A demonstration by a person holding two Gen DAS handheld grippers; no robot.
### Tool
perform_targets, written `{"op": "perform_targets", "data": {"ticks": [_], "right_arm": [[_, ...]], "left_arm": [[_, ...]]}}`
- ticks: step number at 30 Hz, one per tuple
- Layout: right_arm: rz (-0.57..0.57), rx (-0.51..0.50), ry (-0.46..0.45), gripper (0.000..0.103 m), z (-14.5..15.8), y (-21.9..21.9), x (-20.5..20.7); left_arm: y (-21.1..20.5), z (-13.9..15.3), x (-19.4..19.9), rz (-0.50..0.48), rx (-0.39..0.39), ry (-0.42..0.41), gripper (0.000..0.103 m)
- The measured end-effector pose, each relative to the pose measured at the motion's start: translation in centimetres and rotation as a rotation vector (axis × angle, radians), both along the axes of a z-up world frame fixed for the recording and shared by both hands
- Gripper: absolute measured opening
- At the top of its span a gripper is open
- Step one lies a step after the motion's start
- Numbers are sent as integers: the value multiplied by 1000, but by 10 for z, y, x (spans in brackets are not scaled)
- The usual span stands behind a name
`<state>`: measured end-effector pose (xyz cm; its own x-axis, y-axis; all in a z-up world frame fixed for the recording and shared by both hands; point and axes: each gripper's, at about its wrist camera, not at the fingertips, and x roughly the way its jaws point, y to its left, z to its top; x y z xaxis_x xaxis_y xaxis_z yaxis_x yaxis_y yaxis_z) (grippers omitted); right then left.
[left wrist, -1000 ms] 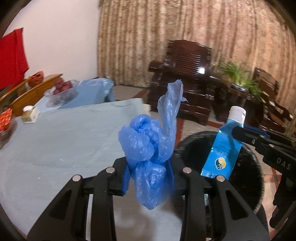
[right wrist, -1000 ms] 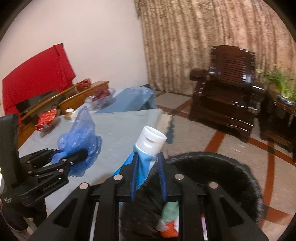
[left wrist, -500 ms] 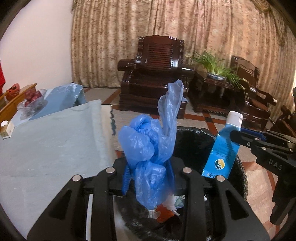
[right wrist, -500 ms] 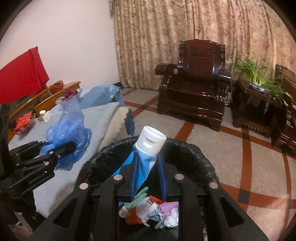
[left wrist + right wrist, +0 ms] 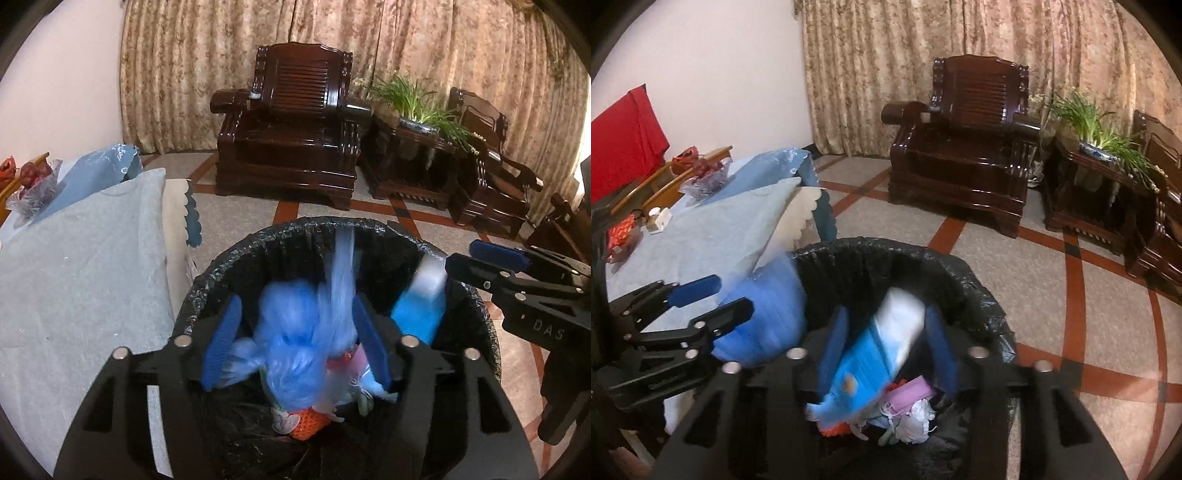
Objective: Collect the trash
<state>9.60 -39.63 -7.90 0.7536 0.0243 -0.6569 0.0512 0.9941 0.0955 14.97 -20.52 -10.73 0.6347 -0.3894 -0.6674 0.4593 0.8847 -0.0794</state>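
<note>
Both grippers hang over a bin lined with a black bag (image 5: 295, 229) (image 5: 879, 247). My left gripper (image 5: 295, 343) is open; a crumpled blue plastic bag (image 5: 295, 332), blurred, is falling between its jaws into the bin. My right gripper (image 5: 886, 343) is open; a blue tube with a white cap (image 5: 875, 350), blurred, is dropping from it. The tube (image 5: 421, 306) and the right gripper (image 5: 491, 266) also show in the left wrist view. The left gripper (image 5: 701, 299) and blue bag (image 5: 764, 314) show in the right wrist view. Paper and wrappers (image 5: 908, 406) lie in the bin.
A table with a light blue cloth (image 5: 74, 266) stands left of the bin. Dark wooden armchairs (image 5: 295, 129) and a plant stand (image 5: 417, 140) line the curtain behind. Tiled floor (image 5: 1052, 288) lies to the right.
Both grippers have opened over the bin. The blue bag and the tube have left the jaws and are falling in. Both views have tilted down toward the bin.
</note>
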Motion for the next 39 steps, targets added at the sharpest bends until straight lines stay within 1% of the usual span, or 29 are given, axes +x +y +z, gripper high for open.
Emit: {"op": "perform_targets", "data": {"ticks": [1, 2, 3, 4, 6, 7, 11, 14, 16, 20, 25, 31, 39], "right_arm": [[-8, 1, 1, 57, -1, -1, -1], [-16, 1, 1, 68, -1, -1, -2], [-26, 1, -2, 73, -1, -2, -3], [-34, 3, -8, 74, 0, -2, -6], [-41, 4, -11, 89, 1, -2, -8], [-47, 6, -15, 90, 3, 0, -11], [-38, 30, -26, 93, 10, 6, -19], [-14, 47, -42, 97, 21, 17, -27], [-4, 57, -58, 97, 28, 24, -33], [14, 84, -82, 97, 44, 39, -44], [40, 91, -110, 97, 60, 55, -56], [72, 85, -123, 97, 70, 74, -65], [105, 68, -153, 97, 81, 92, -73]], "left_arm": [[2, 0, 0, -1, -1, -3, 72], [3, 1, 0, 1, 0, -8, 74], [3, 2, -1, 5, 4, -15, 76], [5, 4, -2, 10, 9, -24, 77], [11, 8, -5, 21, 15, -37, 82], [14, 11, -6, 26, 17, -40, 85], [28, 24, -14, 56, 37, -65, 89], [40, 36, -24, 74, 45, -81, 91], [49, 44, -31, 90, 47, -90, 94], [64, 56, -45, 118, 53, -99, 96], [79, 71, -62, 155, 61, -117, 96], [101, 85, -76, 200, 47, -128, 97], [116, 102, -91, 223, 27, -152, 97]]}}
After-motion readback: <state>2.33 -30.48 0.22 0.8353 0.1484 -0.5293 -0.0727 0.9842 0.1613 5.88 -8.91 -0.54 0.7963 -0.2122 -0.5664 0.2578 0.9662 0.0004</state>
